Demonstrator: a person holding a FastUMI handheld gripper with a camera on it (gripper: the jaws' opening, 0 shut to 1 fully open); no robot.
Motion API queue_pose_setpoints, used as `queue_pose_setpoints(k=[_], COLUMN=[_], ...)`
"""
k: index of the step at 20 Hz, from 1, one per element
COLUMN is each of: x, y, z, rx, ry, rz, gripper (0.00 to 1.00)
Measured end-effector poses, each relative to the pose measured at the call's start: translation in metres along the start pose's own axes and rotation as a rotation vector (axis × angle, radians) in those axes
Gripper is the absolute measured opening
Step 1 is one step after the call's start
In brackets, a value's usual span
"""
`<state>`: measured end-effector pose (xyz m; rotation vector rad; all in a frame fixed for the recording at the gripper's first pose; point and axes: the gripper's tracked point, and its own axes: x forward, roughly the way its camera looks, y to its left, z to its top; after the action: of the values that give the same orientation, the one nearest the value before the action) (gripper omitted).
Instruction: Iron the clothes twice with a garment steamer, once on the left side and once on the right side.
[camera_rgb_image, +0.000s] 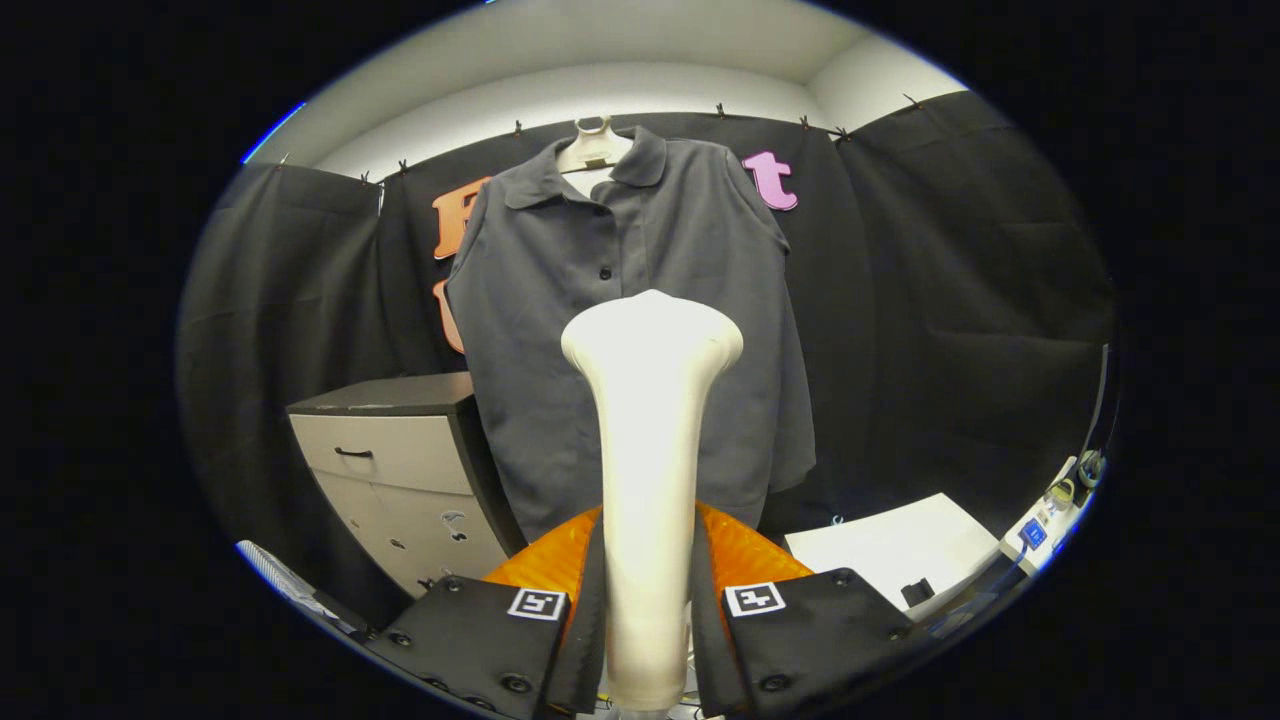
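Observation:
A dark grey short-sleeved polo shirt (640, 330) hangs on a white hanger (592, 146) against the booth's black wall, facing me. My gripper (648, 590) is shut on the cream-white garment steamer (650, 440), both fingers pressing on its handle. The steamer stands upright between the fingers, and its wide head sits in front of the shirt's middle, below the button placket. A gap separates the head from the cloth; how wide it is I cannot tell.
A grey drawer cabinet (400, 470) with a dark top stands left of the shirt, its edge under the shirt's left side. A white box (900, 550) lies at the lower right, and a power strip (1040, 525) sits beyond it.

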<state>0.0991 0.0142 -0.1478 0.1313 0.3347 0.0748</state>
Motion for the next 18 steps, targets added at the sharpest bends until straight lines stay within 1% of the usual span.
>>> queue_pose_setpoints(k=[5,9,14,18], x=[-0.014,-0.024,-0.034,-0.039], y=[0.018,0.034,0.044,0.046], z=[0.023,0.041,0.062,0.069], rx=[-0.003,-0.001,0.001,-0.008], ry=[-0.060,-0.105,-0.157,-0.176], rz=[0.012,0.038,0.053,0.056], gripper=[0.44,0.44,0.44,0.44])
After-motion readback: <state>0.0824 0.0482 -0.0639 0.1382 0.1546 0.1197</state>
